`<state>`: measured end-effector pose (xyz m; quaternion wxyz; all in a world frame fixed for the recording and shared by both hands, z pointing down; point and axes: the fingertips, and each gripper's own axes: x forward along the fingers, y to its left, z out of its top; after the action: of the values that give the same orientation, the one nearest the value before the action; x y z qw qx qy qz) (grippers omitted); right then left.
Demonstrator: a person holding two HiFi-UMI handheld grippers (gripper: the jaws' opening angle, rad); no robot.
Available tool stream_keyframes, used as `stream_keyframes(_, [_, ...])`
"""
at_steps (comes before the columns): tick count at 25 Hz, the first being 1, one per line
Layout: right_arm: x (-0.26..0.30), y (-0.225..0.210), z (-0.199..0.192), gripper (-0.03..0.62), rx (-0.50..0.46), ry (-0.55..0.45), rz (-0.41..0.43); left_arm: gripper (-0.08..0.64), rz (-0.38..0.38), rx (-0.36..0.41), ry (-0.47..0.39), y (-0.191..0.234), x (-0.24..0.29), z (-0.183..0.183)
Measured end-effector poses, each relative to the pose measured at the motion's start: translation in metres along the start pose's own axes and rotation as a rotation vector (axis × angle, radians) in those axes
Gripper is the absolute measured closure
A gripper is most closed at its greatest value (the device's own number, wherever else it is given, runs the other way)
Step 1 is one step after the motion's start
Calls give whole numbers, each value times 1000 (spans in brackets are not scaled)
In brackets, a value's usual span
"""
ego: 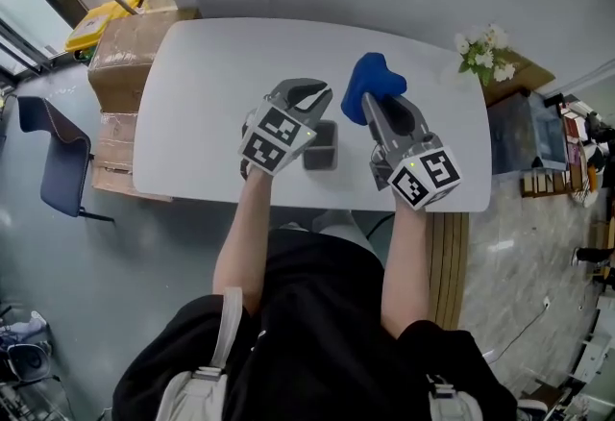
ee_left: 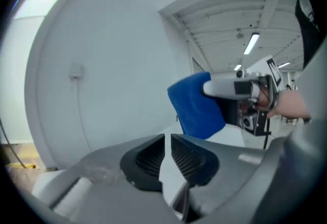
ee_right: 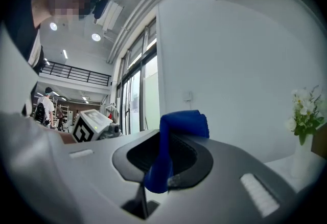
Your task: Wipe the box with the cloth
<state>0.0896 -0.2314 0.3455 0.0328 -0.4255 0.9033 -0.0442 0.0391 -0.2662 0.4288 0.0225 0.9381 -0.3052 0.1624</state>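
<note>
A small dark grey box [ego: 325, 148] sits on the white table [ego: 211, 83] near its front edge, partly hidden by my left gripper [ego: 312, 95]. That gripper hovers over the box's left side with its jaws nearly together and nothing between them [ee_left: 167, 138]. To the right of the box, my right gripper [ego: 371, 104] is shut on a blue cloth [ego: 373, 78], and both gripper views point up off the table. The cloth [ee_right: 179, 125] bunches above the pads and hangs down between them. The left gripper view shows the cloth [ee_left: 196, 105] held in the air.
Cardboard boxes [ego: 125, 54] stand against the table's left end, with a dark blue chair [ego: 58, 155] beside them. A vase of white flowers [ego: 485, 54] stands at the table's far right corner. A wall runs behind the table.
</note>
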Motion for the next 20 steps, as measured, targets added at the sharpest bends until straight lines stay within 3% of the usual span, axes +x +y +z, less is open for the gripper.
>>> stream_keyframes(4, [5, -2, 7, 544, -23, -3, -48, 538, 107, -40, -124, 16, -17, 36])
stream_keyframes(10, [9, 1, 11, 545, -54, 1, -96, 560, 194, -100, -295, 15, -37, 78])
stream_keyframes(20, [11, 6, 14, 546, -107, 36, -122, 560, 270, -100, -384, 3, -46, 103])
